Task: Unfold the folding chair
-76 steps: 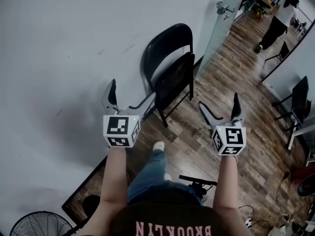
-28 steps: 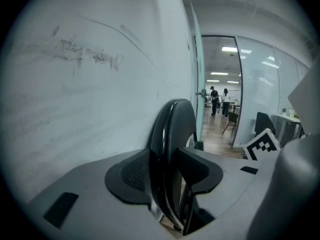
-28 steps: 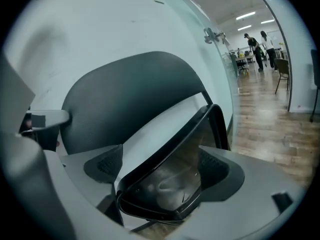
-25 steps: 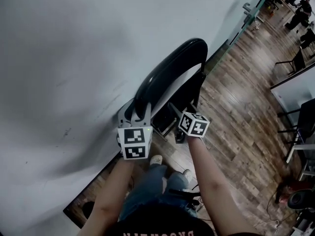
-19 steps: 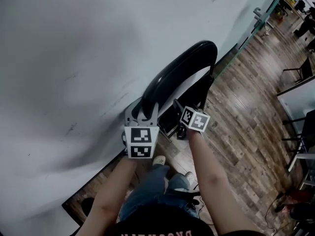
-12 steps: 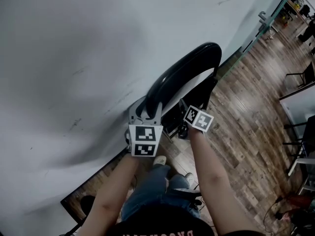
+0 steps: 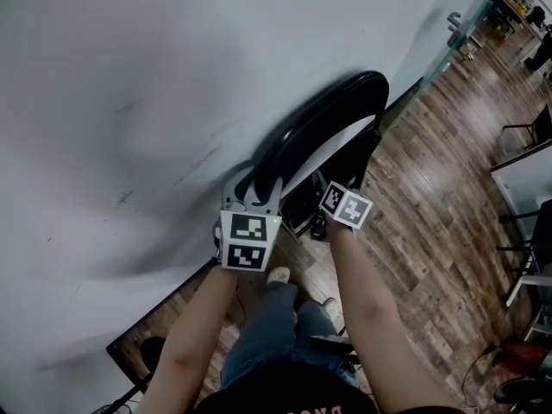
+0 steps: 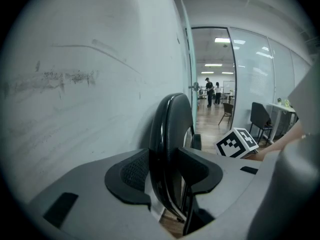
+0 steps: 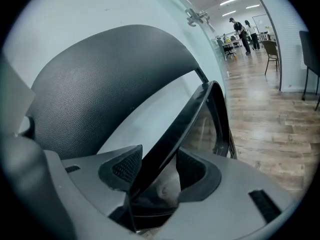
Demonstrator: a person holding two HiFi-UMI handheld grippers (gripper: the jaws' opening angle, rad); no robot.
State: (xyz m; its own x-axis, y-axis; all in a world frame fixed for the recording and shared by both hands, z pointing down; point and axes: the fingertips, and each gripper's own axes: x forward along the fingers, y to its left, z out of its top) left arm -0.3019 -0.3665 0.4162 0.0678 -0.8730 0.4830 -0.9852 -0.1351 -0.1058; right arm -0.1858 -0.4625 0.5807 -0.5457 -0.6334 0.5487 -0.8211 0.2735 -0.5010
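Observation:
A black folding chair leans folded against the pale wall. Its padded backrest (image 7: 332,110) curves above the seat (image 7: 345,158). My left gripper (image 7: 250,184) is shut on the backrest's left edge; in the left gripper view both pads press that rim (image 8: 172,134), with the gripper (image 8: 167,171) around it. My right gripper (image 7: 321,188) is lower and to the right, at the seat's near edge. In the right gripper view the thin black seat edge (image 9: 185,119) runs slantwise between the pads of the gripper (image 9: 156,171), which close on it. The backrest (image 9: 100,84) fills the left of that view.
The pale wall (image 7: 129,76) stands right behind the chair. Wooden floor (image 7: 431,197) stretches to the right, with a glass door (image 7: 448,33) and other black chairs (image 7: 526,136) beyond. The person's legs and shoe (image 7: 278,276) are just below the grippers.
Three seconds ago both grippers hung open well short of the chair. One second ago they were at it, and since then both hands have hardly shifted.

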